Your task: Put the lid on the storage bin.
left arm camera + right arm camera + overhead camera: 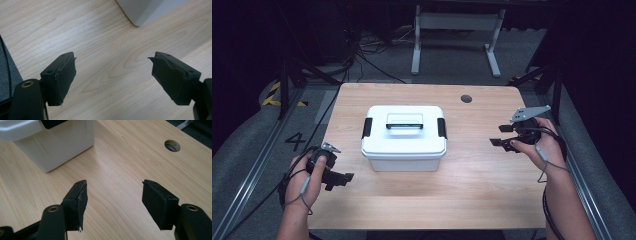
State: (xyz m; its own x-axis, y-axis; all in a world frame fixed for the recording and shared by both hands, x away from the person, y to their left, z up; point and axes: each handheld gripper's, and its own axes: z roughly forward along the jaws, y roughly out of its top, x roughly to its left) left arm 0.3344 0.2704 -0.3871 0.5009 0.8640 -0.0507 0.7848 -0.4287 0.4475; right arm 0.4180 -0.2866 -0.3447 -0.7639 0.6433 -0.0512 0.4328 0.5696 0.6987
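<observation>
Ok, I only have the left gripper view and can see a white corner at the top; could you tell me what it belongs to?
Observer: It is a white box with its lid on, in the middle of the table.
Operator: Thanks. Does the lid have any fastening?
Observer: Yes, a black latch at each end of the lid.
Operator: And where is the right claw, please?
Observer: The right claw is held to the right of the box, open, pointing at it and not touching it.
</observation>
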